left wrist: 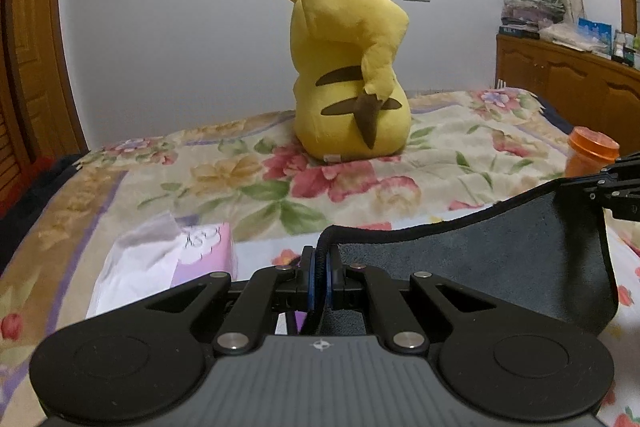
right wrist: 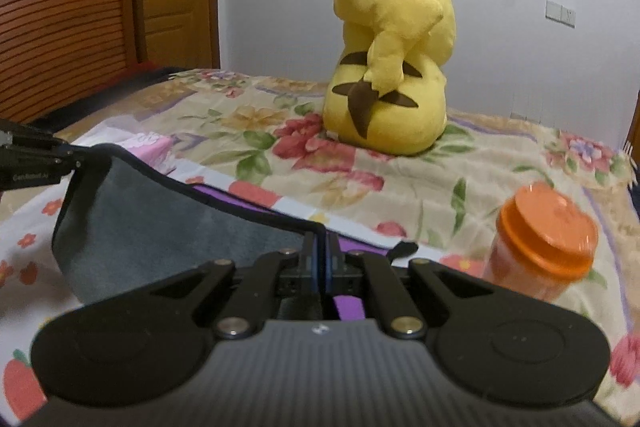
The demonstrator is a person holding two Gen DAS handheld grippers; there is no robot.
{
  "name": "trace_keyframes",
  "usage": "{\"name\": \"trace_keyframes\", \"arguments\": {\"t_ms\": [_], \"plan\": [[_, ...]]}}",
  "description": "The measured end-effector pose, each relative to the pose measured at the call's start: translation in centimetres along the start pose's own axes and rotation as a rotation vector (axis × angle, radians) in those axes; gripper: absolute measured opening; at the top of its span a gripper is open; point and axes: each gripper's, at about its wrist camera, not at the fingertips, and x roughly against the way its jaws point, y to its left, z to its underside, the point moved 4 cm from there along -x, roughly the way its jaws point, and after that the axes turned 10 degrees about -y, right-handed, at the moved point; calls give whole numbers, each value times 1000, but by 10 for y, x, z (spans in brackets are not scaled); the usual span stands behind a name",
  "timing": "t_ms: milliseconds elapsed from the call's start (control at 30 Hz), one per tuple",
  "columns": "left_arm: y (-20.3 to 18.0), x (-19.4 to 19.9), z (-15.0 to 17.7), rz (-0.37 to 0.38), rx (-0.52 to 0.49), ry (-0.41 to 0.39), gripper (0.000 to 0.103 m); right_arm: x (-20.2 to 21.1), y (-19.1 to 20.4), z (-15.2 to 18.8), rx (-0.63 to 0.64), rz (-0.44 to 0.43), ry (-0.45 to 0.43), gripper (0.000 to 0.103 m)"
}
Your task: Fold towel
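Bed [left wrist: 120,195] w/ floral blanket carries everything; big yellow plush [left wrist: 352,67] sits upright beyond the towel, back turned to both cams. The towel [left wrist: 500,259] – dark grey, black piped edge – is lifted off the bed in front of the plush, strung between both tools & sagging in the middle. Left tongs [left wrist: 320,279] clenched on one corner of the towel's edge, right tongs [right wrist: 319,267] clenched on another corner; each shows at the edge of the other's view. Orange-lidded jar [right wrist: 544,239] stands near the towel's right end, on the right-tongs side; tissue pack [left wrist: 168,259] lies near its left end. Risks, as I judge them: grip is only on the thin piping, so a sharp tug or uneven pull could slip a corner out – fold goes crooked. Swinging the right end wide could knock the jar over; slack middle could bunch if hands aren't kept level.
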Motion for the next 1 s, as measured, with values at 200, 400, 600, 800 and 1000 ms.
{"name": "trace_keyframes", "arguments": {"t_ms": [200,400,600,800,1000], "plan": [[3,-22,-10,-8,3,-5,8,-16,-5,-5,23,27,-14,4],[1,-42,-12,-36,-14,-24,8,-34,-11,-4,7,72,-36,4],[0,-67,2,-48,-23,4,8,-54,-14,4,-22,97,-33,4],[-2,-87,19,-48,-36,22,8,-70,-15,24,-2,112,-6,4],[-2,-98,29,-47,-49,42,8,-80,-20,39,-16,124,13,4]]}}
